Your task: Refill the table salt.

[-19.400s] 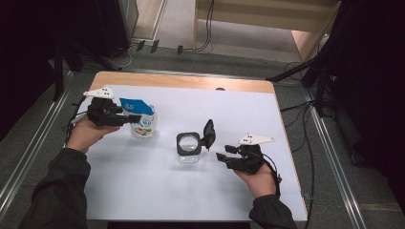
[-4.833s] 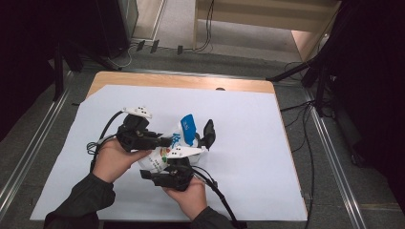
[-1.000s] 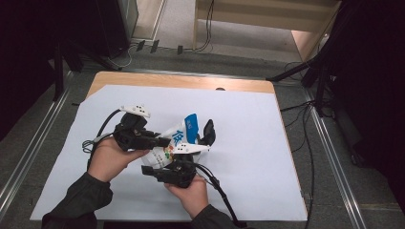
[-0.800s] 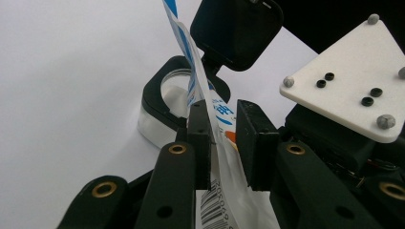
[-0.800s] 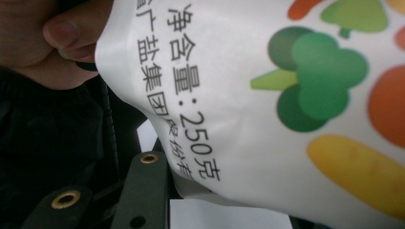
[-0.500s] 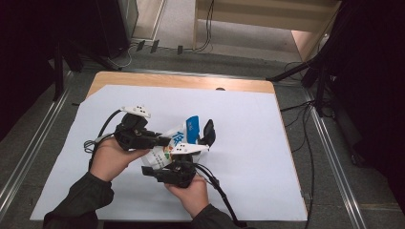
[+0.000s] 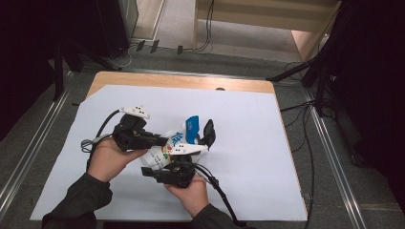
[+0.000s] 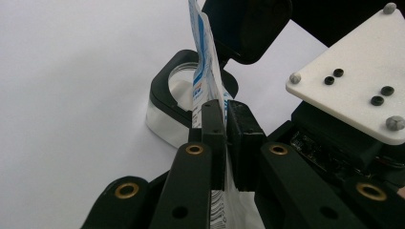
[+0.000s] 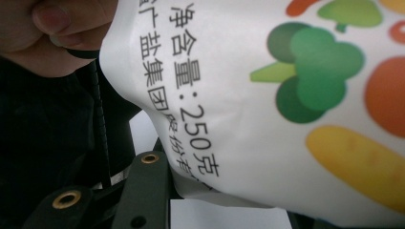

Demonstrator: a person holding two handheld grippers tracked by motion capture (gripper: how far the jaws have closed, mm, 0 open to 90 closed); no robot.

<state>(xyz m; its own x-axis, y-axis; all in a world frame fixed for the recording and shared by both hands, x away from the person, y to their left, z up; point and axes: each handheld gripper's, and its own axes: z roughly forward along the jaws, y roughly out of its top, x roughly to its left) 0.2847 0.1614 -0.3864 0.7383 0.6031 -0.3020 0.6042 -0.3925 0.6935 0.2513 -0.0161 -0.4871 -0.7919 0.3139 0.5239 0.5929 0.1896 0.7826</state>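
The table (image 7: 248,86) is a wooden top almost wholly covered by a smooth white sheet (image 7: 267,157). Both forearms come in from the near edge in dark sleeves and meet at its middle. The left hand (image 7: 107,160) lies low with its knuckles up, pointing the left gripper (image 7: 160,140) level toward the centre. The right hand (image 7: 191,195) sits just beside it, nearer the person, its right gripper (image 7: 167,164) aimed away and up under the pouch.

Against the frame a second ago both hands keep their place, while the left jaws have just been closing and now pinch the thin edge of the salt pouch (image 7: 174,143), flat film between the pads (image 8: 214,125). The right jaws hold the pouch's lower body, as before.

The pouch is glossy white plastic, printed with vegetables and Chinese characters (image 9: 200,114), its blue top tilted over the glass jar (image 8: 174,102). The jar is small and clear with a square black collar, its black lid (image 7: 208,132) hinged upright.
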